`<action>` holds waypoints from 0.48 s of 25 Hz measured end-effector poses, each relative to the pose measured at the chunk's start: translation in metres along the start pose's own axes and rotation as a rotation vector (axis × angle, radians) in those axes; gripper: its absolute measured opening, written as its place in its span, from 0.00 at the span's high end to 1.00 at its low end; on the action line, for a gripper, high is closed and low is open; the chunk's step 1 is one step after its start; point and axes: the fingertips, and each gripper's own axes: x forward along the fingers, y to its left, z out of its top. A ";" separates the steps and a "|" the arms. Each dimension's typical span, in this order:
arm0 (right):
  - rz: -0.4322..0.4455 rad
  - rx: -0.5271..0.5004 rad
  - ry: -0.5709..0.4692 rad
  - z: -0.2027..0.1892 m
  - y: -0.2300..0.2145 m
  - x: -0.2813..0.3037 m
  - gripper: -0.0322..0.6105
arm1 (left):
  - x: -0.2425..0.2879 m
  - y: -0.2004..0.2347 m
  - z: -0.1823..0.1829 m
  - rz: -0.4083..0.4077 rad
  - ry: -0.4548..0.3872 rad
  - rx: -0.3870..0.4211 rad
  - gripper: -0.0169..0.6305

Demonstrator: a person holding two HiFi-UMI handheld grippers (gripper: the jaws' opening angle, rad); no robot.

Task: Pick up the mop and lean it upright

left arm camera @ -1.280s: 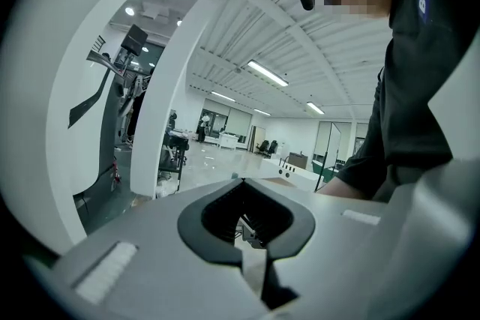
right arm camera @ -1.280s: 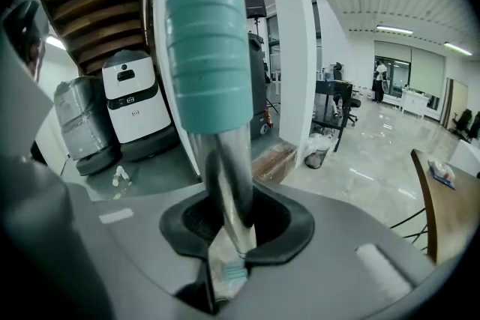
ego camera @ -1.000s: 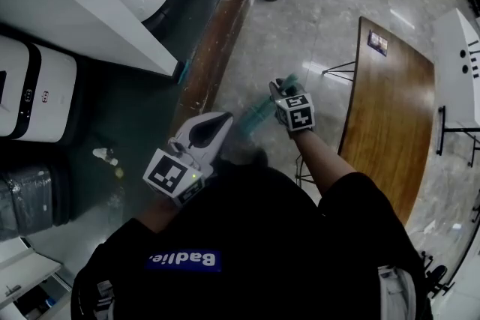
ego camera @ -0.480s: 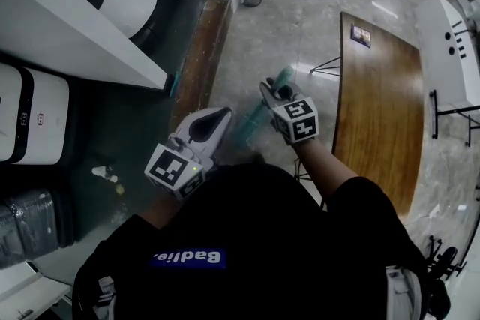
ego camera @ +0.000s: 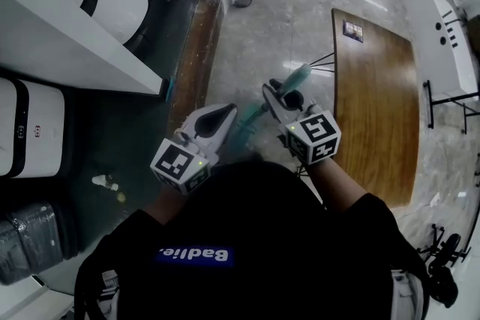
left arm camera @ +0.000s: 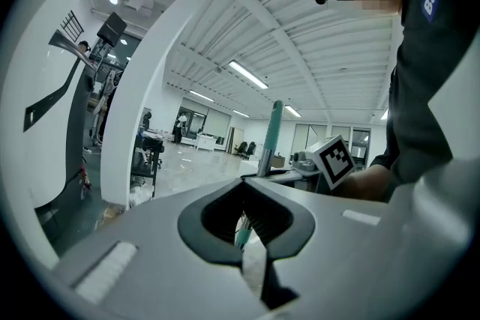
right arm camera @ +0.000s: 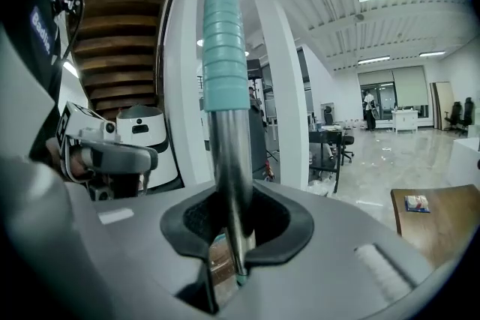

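So the mop point(right arm camera: 225, 71), a bare metal pole with a ribbed teal grip on its top end, is up in the air in front of the person. It's slanted, with the teal end pointing up and away from them. The mop head doesn't show in any view, so there's no telling whether it's clear of the floor.

Both hands are on it. The right gripper point(right arm camera: 232, 236) has its fingers clamped round the shiny metal part just under the teal grip. The left gripper point(left arm camera: 251, 228) sits lower on the pole, near the person's body, and its fingers look closed round the shaft too, with the pole running through the notch between them. From the head view the two grippers are near each other, left point(ego camera: 221, 116) and right point(ego camera: 274, 97).

Around them there's a glossy grey stone floor point(ego camera: 262, 26), a long brown wooden surface point(ego camera: 375, 86) off to the person's right, and a white column point(right arm camera: 289, 86) ahead.

What could go wrong, as a guess:
- That metal looks slick, so the pole could slip through the fingers while it's being tipped upright.
- The two grips are bunched on the upper shaft, so the unseen heavy end could swing or drag.
- The teal end could clip the wooden surface.
- On that polished floor the foot could skate out once it's leaned.
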 end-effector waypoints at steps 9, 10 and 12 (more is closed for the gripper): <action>0.013 -0.018 -0.101 0.039 0.025 -0.027 0.84 | 0.006 0.005 0.007 -0.041 -0.013 0.010 0.95; 0.014 -0.021 -0.108 0.042 0.028 -0.027 0.84 | 0.006 0.005 0.008 -0.046 -0.007 0.016 0.95; 0.017 -0.024 -0.117 0.046 0.032 -0.027 0.84 | 0.006 0.008 0.006 -0.050 0.012 0.042 0.95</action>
